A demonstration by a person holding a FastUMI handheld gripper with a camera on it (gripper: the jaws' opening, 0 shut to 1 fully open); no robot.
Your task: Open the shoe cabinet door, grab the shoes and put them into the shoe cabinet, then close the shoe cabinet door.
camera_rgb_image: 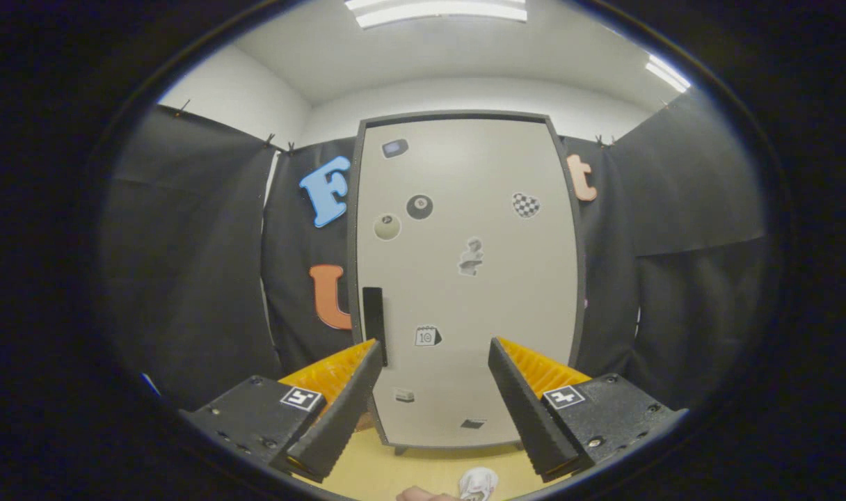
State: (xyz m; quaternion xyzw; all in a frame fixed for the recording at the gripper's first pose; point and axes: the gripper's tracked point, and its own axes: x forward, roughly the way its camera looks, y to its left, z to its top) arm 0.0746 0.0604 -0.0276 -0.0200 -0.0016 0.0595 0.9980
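Observation:
The shoe cabinet [465, 278] stands upright ahead of me, a tall pale box with a dark frame and several stickers on its door. The door is closed. A black vertical handle [373, 316] sits on the door's left side, just above my left fingertip. My gripper [433, 348] is open, fingers wide apart, with nothing between them; the lower door shows in the gap. A white shoe [479, 482] lies on the floor below the fingers, partly cut off, with part of a hand [423, 495] beside it.
Black cloth walls hang on both sides of the cabinet and behind it. The yellowish floor [409, 466] runs from the cabinet's base toward me. The cabinet stands on short feet.

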